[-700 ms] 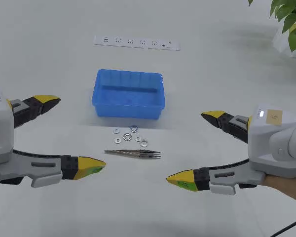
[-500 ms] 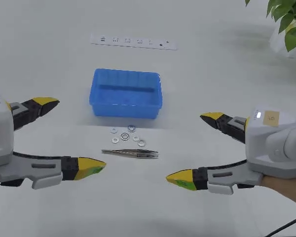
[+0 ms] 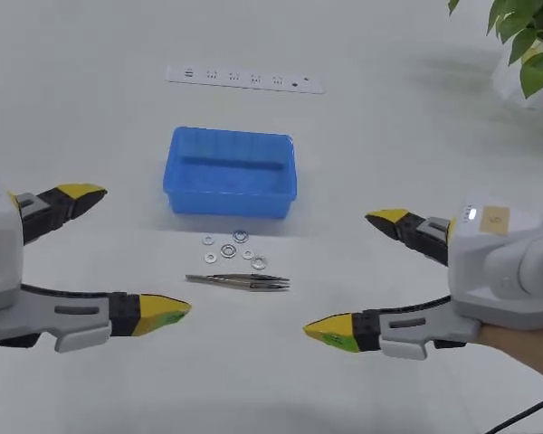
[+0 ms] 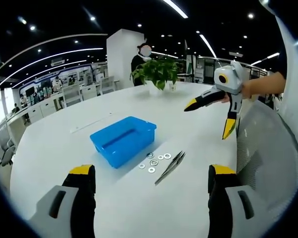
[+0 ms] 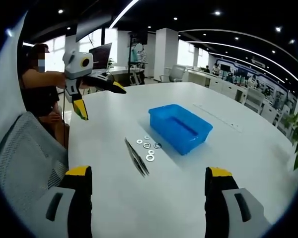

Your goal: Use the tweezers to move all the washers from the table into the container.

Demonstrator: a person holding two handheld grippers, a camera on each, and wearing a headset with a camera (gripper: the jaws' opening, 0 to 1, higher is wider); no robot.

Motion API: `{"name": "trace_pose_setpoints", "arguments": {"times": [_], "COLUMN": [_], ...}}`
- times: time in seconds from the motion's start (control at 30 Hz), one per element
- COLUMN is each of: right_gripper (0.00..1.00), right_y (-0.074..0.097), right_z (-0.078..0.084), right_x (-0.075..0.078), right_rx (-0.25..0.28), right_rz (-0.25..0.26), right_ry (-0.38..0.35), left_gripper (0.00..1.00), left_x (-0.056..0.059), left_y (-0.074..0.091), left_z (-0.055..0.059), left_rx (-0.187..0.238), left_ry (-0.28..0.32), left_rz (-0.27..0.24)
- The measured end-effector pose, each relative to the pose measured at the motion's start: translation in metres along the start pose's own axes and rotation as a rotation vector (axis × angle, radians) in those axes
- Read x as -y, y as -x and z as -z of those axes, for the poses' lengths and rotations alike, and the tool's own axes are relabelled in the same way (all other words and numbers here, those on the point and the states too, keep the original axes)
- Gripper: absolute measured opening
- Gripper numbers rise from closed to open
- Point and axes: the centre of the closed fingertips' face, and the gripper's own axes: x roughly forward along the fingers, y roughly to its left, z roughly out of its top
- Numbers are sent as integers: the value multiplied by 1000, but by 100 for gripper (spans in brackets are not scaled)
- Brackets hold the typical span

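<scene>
Several small metal washers (image 3: 230, 249) lie in a cluster on the white table, just in front of the blue plastic container (image 3: 231, 172). Thin metal tweezers (image 3: 239, 281) lie flat right below the washers. My left gripper (image 3: 122, 249) hovers at the left, open and holding nothing. My right gripper (image 3: 357, 276) hovers at the right, also open with nothing between its jaws. The left gripper view has the container (image 4: 123, 139), washers (image 4: 154, 161) and tweezers (image 4: 170, 167) ahead. In the right gripper view the container (image 5: 180, 127), washers (image 5: 147, 148) and tweezers (image 5: 137, 156) lie ahead.
A white power strip (image 3: 244, 79) lies at the back of the table beyond the container. A potted plant (image 3: 525, 45) stands at the far right corner. An office chair (image 5: 25, 148) and a person stand beside the table.
The view has shifted slightly; both grippers stay open and hover about where they were. The washers, tweezers and container lie unmoved.
</scene>
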Motion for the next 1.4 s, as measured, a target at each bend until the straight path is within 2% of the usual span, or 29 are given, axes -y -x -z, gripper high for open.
{"name": "trace_pose_setpoints", "arguments": {"times": [0.27, 0.37, 0.53, 0.63, 0.87, 1.0, 1.13, 1.27, 1.4], "right_gripper": [95, 95, 95, 95, 95, 95, 95, 94, 94], "right_y": [0, 0, -2, -4, -6, -6, -7, -8, -8], "right_z": [1, 1, 2, 4, 4, 4, 5, 5, 6], "right_x": [1, 1, 0, 0, 0, 1, 2, 2, 4], "right_rx": [-9, -10, -15, -24, -30, -33, -35, -34, -36], "right_rz": [1, 1, -2, -3, -8, -10, -10, -10, -6], "right_ry": [9, 4, 7, 13, 19, 20, 20, 19, 19], "left_gripper": [100, 100, 100, 100, 99, 91, 90, 87, 82], "left_x": [-1, -4, -11, -15, -17, -14, -16, -17, -15], "left_y": [-3, -4, -4, -2, 1, 2, 3, 4, 3], "left_z": [0, 2, 4, 0, 1, 2, 2, 0, 7], "left_rx": [-6, -19, -24, 5, 10, 13, 24, 43, 5], "left_ry": [3, -11, 8, 36, 45, 69, 52, 59, 54], "left_rz": [9, -4, -31, -48, -55, -41, -54, -48, -20]}}
